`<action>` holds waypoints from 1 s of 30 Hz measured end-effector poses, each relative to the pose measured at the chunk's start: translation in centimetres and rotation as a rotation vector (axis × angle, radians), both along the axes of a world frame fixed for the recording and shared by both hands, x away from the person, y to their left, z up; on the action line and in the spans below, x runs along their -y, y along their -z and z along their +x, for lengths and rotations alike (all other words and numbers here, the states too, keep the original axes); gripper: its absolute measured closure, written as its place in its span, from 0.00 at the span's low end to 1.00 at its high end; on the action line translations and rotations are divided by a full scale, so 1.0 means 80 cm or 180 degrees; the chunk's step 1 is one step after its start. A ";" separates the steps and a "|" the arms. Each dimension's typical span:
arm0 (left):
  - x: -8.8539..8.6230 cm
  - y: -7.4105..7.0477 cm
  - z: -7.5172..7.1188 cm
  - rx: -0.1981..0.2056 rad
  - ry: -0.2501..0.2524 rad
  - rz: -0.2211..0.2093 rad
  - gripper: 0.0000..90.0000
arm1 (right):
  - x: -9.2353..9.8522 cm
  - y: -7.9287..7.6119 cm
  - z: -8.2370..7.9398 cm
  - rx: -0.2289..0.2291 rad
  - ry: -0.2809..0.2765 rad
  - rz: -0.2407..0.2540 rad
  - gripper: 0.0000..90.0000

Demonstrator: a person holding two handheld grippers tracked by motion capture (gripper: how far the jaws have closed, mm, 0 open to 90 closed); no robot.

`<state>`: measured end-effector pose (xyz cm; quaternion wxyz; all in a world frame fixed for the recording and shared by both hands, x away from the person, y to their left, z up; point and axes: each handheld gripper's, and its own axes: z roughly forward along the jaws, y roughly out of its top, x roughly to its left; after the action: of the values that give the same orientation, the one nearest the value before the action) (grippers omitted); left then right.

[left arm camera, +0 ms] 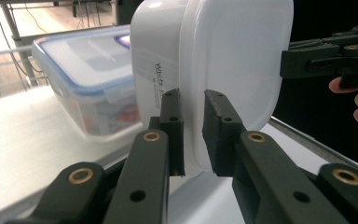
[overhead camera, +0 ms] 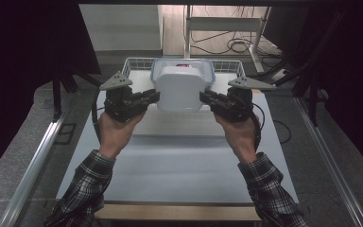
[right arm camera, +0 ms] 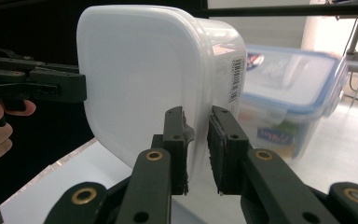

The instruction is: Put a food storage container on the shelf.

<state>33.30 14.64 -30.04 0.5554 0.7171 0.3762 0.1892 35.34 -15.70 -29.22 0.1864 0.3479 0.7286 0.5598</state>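
We held the white, rounded-square plastic container with its translucent lid (overhead camera: 179, 87) between our two grippers, lifted clear of the white table (overhead camera: 179, 165) and just in front of the clear, blue-rimmed plastic box (overhead camera: 208, 66) that sat in the white wire basket (overhead camera: 134, 64). Our left gripper (overhead camera: 155, 97) had its jaws closed on the lid's rim at the container's left edge, the rim sandwiched between the black pads (left arm camera: 172, 126). Our right gripper (overhead camera: 204, 98) pinched the opposite rim in the same way.
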 end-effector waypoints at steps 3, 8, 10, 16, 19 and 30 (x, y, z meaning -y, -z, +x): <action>-0.002 -0.012 0.006 0.0023 0.0002 -0.0025 0.88 | -0.001 -0.014 0.005 0.0044 0.0008 0.0004 0.86; -0.002 -0.022 0.013 0.0044 -0.0001 -0.0040 0.88 | -0.003 -0.028 0.012 0.0084 0.0023 0.0007 0.86; -0.003 -0.027 0.019 0.0052 -0.0002 -0.0057 0.88 | -0.004 -0.032 0.015 0.0101 0.0034 0.0005 0.86; -0.001 -0.034 0.031 0.0049 -0.0018 -0.0079 0.88 | -0.004 -0.040 0.027 0.0122 0.0068 0.0015 0.86; -0.001 -0.036 0.037 0.0040 -0.0029 -0.0092 0.88 | -0.004 -0.042 0.033 0.0111 0.0079 0.0031 0.85; 0.002 -0.033 0.057 -0.0028 -0.0056 -0.0135 0.86 | -0.009 -0.042 0.053 0.0081 0.0190 0.0065 0.84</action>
<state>37.85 14.51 -27.38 0.5671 0.7027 0.3888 0.1828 39.57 -14.98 -25.85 0.2087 0.3641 0.7098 0.5657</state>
